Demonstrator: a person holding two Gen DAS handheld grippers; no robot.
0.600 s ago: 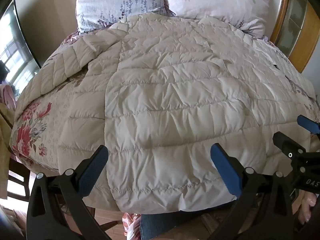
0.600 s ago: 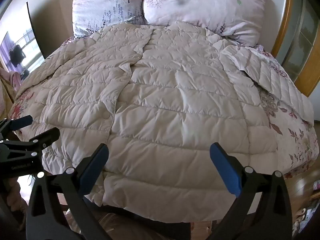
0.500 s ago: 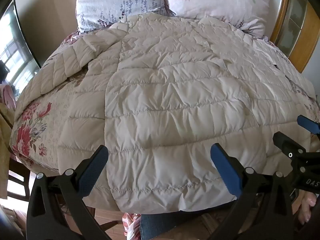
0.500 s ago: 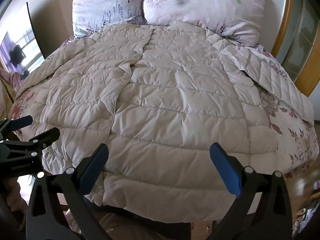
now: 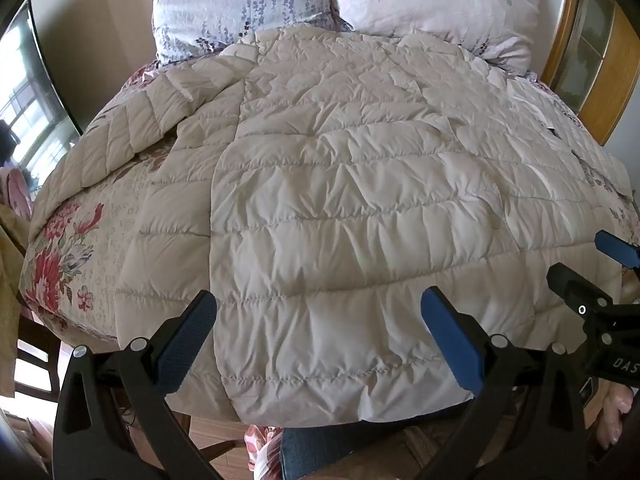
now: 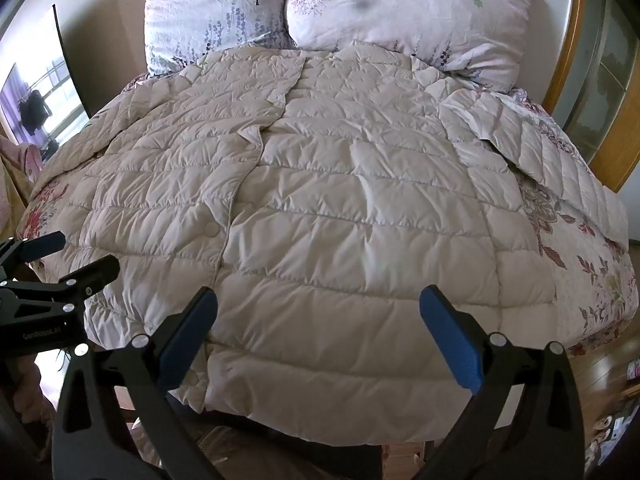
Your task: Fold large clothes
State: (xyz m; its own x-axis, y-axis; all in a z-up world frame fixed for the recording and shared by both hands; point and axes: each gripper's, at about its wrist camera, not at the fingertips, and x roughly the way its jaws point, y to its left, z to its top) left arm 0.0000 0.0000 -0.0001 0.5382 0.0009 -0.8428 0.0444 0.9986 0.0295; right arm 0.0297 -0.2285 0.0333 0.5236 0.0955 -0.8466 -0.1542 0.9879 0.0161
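Observation:
A large cream quilted down coat (image 5: 340,200) lies spread flat on the bed, front up, hem hanging over the near edge. It fills the right wrist view too (image 6: 340,220), with its snap placket left of centre. My left gripper (image 5: 320,340) is open and empty above the hem. My right gripper (image 6: 320,336) is open and empty above the hem further right. Each gripper shows at the edge of the other's view: the right one (image 5: 600,276), the left one (image 6: 56,264). One sleeve (image 5: 120,136) lies out to the left, the other sleeve (image 6: 532,148) to the right.
Two floral pillows (image 5: 248,4) (image 6: 408,12) stand at the head of the bed. A flowered bedspread (image 5: 60,256) shows beside the coat on both sides (image 6: 592,272). A wooden cabinet (image 6: 580,60) stands at the right. A window (image 5: 24,112) is at the left.

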